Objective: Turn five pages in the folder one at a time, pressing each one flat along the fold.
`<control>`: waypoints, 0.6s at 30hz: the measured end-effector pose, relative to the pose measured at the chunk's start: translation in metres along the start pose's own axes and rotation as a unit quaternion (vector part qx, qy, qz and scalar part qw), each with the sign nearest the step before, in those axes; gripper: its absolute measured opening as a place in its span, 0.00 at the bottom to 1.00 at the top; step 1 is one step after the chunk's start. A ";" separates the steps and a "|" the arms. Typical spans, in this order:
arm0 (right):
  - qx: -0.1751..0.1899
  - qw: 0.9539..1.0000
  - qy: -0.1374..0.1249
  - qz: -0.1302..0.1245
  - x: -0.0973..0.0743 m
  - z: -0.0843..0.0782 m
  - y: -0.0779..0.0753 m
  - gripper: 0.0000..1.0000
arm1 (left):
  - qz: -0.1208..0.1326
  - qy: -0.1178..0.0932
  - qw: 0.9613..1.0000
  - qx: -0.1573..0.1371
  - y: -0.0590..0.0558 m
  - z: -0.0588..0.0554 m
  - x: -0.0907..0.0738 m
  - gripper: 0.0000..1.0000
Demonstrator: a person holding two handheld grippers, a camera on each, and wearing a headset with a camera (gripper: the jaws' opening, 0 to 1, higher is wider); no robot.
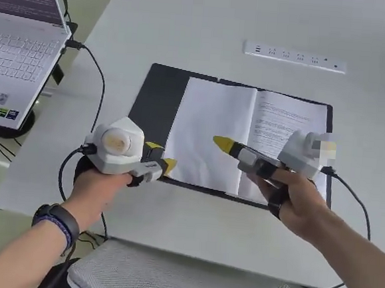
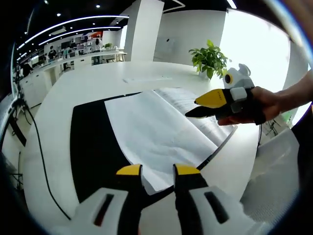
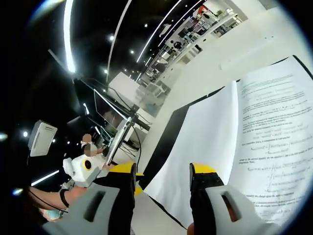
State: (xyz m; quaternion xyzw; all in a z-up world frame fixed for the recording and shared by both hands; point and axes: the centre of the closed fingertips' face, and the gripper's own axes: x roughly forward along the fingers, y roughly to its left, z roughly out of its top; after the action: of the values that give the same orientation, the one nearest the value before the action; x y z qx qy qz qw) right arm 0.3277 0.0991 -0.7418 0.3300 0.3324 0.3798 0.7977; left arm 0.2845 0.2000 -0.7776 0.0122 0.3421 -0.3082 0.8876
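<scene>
The folder (image 1: 157,96) lies open on the bench (image 1: 188,23); the left gripper (image 2: 158,170), slightly spread, is at its near edge. The right gripper (image 3: 161,169), spread, hangs above the pages (image 1: 210,125).

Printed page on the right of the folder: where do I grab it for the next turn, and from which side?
Probably best at the free outer edge of the printed page, coming in from the right with the right gripper. The page lies flat and is bound at the fold, so the outer edge is what can lift; slide one jaw under it off the folder border.
</scene>
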 end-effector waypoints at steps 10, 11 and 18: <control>-0.004 1.000 -0.001 -0.013 -0.016 0.001 -0.012 0.40 | 0.006 0.049 0.999 0.006 0.009 -0.029 0.013 0.02; -0.005 1.000 0.001 -0.015 -0.018 0.001 -0.015 0.38 | 0.007 0.054 0.999 0.004 0.010 -0.032 0.014 0.02; -0.016 1.000 0.008 -0.025 -0.022 0.006 -0.029 0.34 | 0.017 0.063 0.998 0.019 0.012 -0.039 0.015 0.00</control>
State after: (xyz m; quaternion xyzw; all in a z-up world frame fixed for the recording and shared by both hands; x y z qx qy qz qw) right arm 0.3333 0.0651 -0.7553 0.3056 0.3405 0.3681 0.8094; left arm 0.2766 0.2111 -0.8187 0.0547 0.3908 -0.2982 0.8691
